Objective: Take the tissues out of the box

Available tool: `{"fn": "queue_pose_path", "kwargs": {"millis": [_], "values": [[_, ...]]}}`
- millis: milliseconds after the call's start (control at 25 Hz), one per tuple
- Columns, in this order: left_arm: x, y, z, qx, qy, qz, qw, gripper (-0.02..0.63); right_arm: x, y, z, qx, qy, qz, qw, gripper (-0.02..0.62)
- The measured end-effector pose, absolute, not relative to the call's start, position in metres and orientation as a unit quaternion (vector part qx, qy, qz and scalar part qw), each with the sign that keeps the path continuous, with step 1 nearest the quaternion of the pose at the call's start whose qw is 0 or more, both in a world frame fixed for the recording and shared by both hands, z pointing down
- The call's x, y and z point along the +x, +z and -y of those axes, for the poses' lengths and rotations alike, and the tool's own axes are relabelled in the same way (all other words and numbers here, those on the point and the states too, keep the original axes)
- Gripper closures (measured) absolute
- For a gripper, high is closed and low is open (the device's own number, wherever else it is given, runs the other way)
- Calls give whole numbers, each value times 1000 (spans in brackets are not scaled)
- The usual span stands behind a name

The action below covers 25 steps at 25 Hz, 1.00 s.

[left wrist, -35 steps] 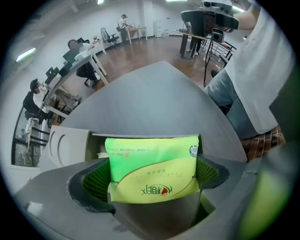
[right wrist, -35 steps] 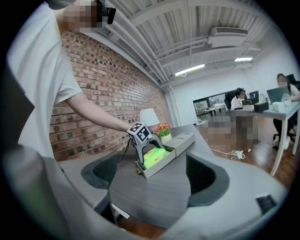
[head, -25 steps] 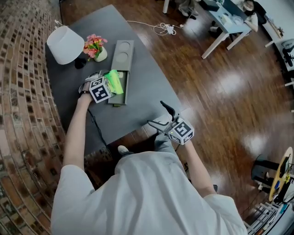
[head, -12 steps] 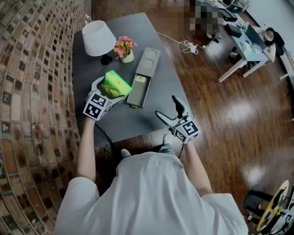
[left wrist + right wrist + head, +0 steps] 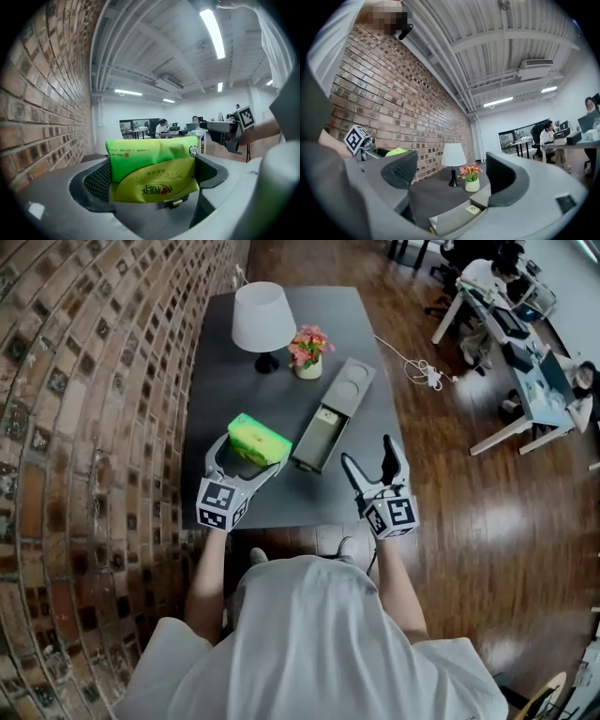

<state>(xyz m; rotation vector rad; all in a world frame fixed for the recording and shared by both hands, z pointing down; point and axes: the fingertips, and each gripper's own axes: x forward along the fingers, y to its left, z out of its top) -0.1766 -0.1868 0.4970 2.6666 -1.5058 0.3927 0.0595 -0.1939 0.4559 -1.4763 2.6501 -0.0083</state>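
Note:
A green and yellow tissue pack (image 5: pixel 258 439) sits between the jaws of my left gripper (image 5: pixel 248 452), lifted over the dark table to the left of the box. In the left gripper view both pads press the pack (image 5: pixel 152 168) at its sides, and the jaws are closing on it. The long grey box (image 5: pixel 333 413) lies aslant on the table with its near drawer end pulled out. My right gripper (image 5: pixel 368 456) hangs open and empty over the table's near edge, just right of the box's open end (image 5: pixel 459 215).
A white lamp (image 5: pixel 262 320) and a small pot of pink flowers (image 5: pixel 309 351) stand at the far end of the table (image 5: pixel 216 390). A brick wall runs along the left. Wooden floor, a cable and office desks with seated people lie to the right.
The left gripper has carried the tissue pack out of the box's drawer and leftward, toward me. The right gripper has come up beside the box's near end.

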Motion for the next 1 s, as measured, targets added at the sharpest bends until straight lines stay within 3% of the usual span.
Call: {"fn": "queue_pose_path", "kwargs": {"millis": [400,640,1000], "values": [[-205,465,147,786,6,618,2,78,37,452,185,-508,15,-859,54,129],[-210,464,149,772,1,635,-4,78,35,458,185,-521,21,-853,14,135],[-212,464,162,762,-9,647,6,78,51,446,194,-552,24,-833,6,136]]}}
